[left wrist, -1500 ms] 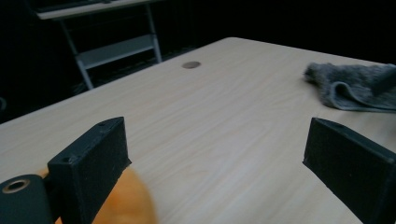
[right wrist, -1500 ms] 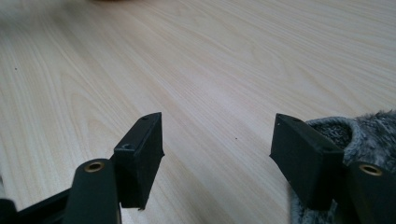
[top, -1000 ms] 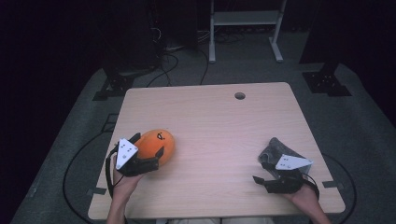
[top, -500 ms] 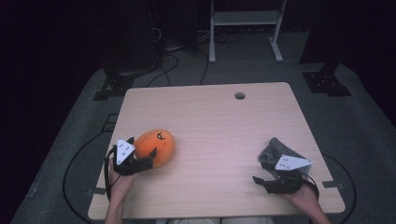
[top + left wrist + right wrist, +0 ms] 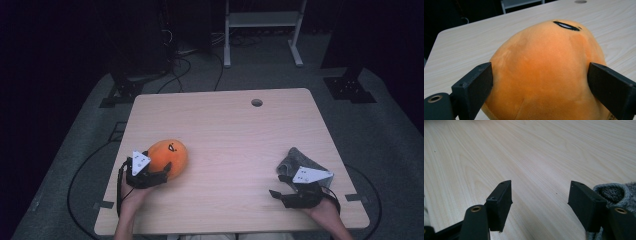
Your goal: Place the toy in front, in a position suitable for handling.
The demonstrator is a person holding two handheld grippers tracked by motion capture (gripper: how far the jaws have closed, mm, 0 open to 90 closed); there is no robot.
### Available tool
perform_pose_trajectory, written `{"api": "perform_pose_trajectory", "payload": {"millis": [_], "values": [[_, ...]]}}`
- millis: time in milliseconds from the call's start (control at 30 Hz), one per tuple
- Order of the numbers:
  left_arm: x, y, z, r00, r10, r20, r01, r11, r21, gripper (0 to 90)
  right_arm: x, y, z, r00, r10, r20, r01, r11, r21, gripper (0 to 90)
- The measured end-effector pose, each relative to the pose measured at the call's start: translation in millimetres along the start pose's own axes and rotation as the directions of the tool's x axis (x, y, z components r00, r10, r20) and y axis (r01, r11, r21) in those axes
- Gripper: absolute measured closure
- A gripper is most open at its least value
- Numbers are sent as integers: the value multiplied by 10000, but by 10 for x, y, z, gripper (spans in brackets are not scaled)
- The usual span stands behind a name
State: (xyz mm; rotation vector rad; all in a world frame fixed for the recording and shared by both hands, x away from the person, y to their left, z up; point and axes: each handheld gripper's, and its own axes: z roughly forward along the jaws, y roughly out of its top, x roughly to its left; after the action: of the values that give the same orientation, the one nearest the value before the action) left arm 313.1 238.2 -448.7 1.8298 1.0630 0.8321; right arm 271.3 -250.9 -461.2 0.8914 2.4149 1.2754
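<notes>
An orange round plush (image 5: pixel 168 154) with a small black mouth lies on the left front of the wooden table (image 5: pixel 230 130). My left gripper (image 5: pixel 161 173) is open, its two jaws straddling the near end of the plush (image 5: pixel 544 65) and lying against its flanks. My right gripper (image 5: pixel 278 186) hovers open low over bare wood near the right front edge, with nothing between its jaws (image 5: pixel 540 192). A grey knitted cloth (image 5: pixel 299 160) lies just beside its right jaw, and it appears as a fuzzy rim (image 5: pixel 616 191) in the right gripper view.
A round cable hole (image 5: pixel 257 102) sits near the table's far edge. Beyond the table are a white frame (image 5: pixel 260 20), dark stands and cables on a grey floor. The person's hands reach in at the front edge.
The left gripper has shifted slightly toward the person while still straddling the plush, which stays put. The right gripper has barely moved.
</notes>
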Motion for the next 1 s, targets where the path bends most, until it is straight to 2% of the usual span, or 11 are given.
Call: {"api": "perform_pose_trajectory", "payload": {"millis": [100, 200, 300, 433, 600, 733, 1000], "values": [[-39, 6, 0, 9995, 323, -62, -323, 9995, 37, 125, 2, 3, 0, 10000, -6, 4, 6, 10000, -5, 341], [-57, 20, -3, 9988, 482, -85, -480, 9987, 139, 193, 7, 2, 4, 10000, -38, 10, 38, 10000, -1, 341], [-61, 24, -8, 9987, 514, -66, -513, 9985, 187, 248, 8, 3, 3, 10000, -57, 17, 57, 10000, -14, 343], [-64, 32, -14, 9985, 527, -133, -525, 9984, 206, 260, 10, 4, 9, 10000, -9, -2, 9, 10000, 45, 344], [-105, 76, -43, 9969, 749, -252, -742, 9969, 278, 373, 0, 4, -4, 10000, -17, 9, 17, 10000, -23, 344], [-104, 102, -56, 9974, 653, -295, -643, 9973, 344, 451, 1, 1, -15, 10000, -11, 22, 11, 10000, -60, 344], [-63, 113, -98, 9999, -85, -112, 83, 9998, -190, 483, -5, 0, -34, 10000, -41, 28, 41, 9999, -138, 344]]}}
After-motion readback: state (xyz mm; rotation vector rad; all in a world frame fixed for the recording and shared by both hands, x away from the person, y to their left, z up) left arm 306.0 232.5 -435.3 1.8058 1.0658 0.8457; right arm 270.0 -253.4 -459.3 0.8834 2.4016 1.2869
